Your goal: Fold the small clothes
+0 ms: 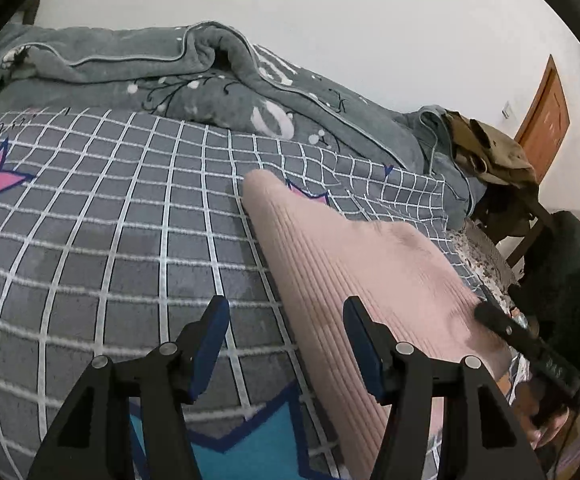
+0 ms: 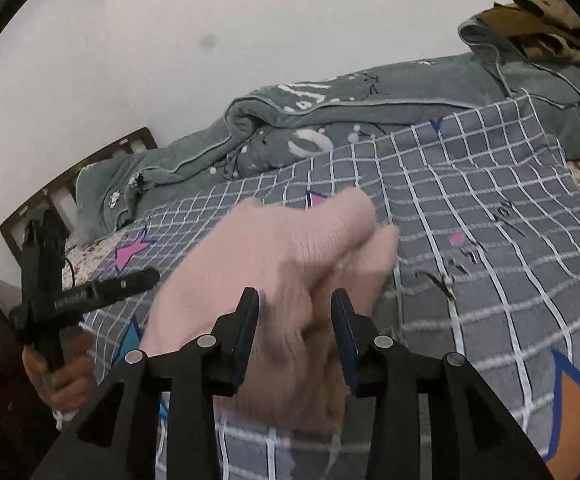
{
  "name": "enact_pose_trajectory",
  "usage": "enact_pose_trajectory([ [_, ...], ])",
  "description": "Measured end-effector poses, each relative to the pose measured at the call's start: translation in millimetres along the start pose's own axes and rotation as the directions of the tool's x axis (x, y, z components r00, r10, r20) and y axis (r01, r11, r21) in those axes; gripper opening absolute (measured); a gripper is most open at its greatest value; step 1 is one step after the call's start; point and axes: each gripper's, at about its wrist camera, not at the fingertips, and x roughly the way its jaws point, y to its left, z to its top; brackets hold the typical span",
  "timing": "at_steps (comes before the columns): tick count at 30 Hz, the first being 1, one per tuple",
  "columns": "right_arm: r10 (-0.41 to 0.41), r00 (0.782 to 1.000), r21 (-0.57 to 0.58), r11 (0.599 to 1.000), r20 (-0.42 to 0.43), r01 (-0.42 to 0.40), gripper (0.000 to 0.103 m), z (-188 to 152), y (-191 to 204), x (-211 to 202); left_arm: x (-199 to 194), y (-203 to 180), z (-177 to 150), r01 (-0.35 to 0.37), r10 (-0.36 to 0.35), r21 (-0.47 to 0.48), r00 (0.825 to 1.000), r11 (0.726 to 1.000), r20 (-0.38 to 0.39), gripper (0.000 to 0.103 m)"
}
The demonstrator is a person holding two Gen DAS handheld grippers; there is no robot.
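The left gripper (image 1: pixel 286 344) is shown with jaws standing wide and empty above the checked sheet (image 1: pixel 110 208), its right pad just beside the edge of the pink ribbed garment (image 1: pixel 330 264). The right gripper (image 2: pixel 295 334) is shown with jaws parted more narrowly; blurred pink cloth lies between them, and whether the pads press on it cannot be told. The garment is spread on the bed, well short of the rumpled grey blanket (image 1: pixel 138 64). A likely fault is judged to be slippage: soft knit taken by too little cloth could slide free, or the sheet could be pinched along with it.
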Motion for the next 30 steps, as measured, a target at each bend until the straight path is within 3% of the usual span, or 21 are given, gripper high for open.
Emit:
enact_pose_trajectory([
  [5,-0.095,0.990,0.037,0.994,-0.100,0.099,0.039,22.7,0.6,44.4,6.8,6.8,3.7,0.014,-0.014,-0.005,1.000,1.000,-0.006,0.057],
  [6,-0.093,0.992,0.036,0.995,-0.088,0.096,0.021,20.6,0.9,45.3,7.6,7.5,3.3,0.009,-0.009,-0.006,1.000,1.000,-0.006,0.057],
  [8,-0.040,0.999,-0.004,0.999,-0.009,0.040,0.014,14.2,6.2,30.3,7.5,10.2,3.4,0.018,-0.018,-0.019,1.000,1.000,-0.006,0.057],
  [9,0.036,0.994,-0.016,0.999,0.101,-0.034,0.014,10.8,6.0,4.5,6.6,11.3,3.8,0.029,-0.029,-0.030,1.000,0.999,-0.001,0.057],
  [10,0.059,0.988,-0.014,0.998,0.141,-0.058,0.014,9.9,1.3,-8.2,5.4,12.2,4.2,0.047,-0.047,-0.044,0.999,0.998,0.005,0.057],
  [11,0.032,0.989,0.002,0.999,0.142,-0.032,0.014,8.5,-4.5,-11.5,4.9,12.7,4.7,0.080,-0.080,-0.056,0.997,0.995,0.010,0.057],
  [12,-0.014,0.993,0.028,1.000,0.119,0.011,0.014,6.5,-11.7,-7.2,4.6,12.7,4.6,0.112,-0.112,-0.065,0.994,0.992,0.011,0.057],
  [14,-0.128,0.990,0.101,0.986,-0.056,0.134,0.014,-4.2,-33.9,26.7,5.7,10.8,3.8,0.153,-0.153,-0.077,0.988,0.985,0.004,0.058],
  [16,-0.143,0.989,0.120,0.982,-0.049,0.148,0.019,-6.5,-36.4,27.1,8.3,7.2,2.5,0.166,-0.168,-0.083,0.986,0.983,-0.009,0.058],
  [19,-0.120,0.993,0.059,0.991,-0.002,0.120,0.029,-3.1,-22.5,12.5,13.4,4.8,2.1,0.188,-0.191,-0.099,0.981,0.977,-0.027,0.059],
  [21,-0.115,0.993,0.036,0.993,0.006,0.114,0.031,-5.6,-15.7,9.2,16.5,3.5,0.4,0.191,-0.196,-0.105,0.980,0.976,-0.039,0.059],
  [27,-0.105,0.993,0.032,0.994,-0.047,0.106,0.046,-2.9,-13.1,21.6,19.6,2.1,-1.7,0.186,-0.191,-0.101,0.980,0.977,-0.046,0.059],
  [30,-0.097,0.990,0.110,0.988,-0.102,0.108,0.054,-6.3,-31.9,28.5,20.1,2.8,-2.2,0.185,-0.190,-0.098,0.981,0.978,-0.044,0.059],
])
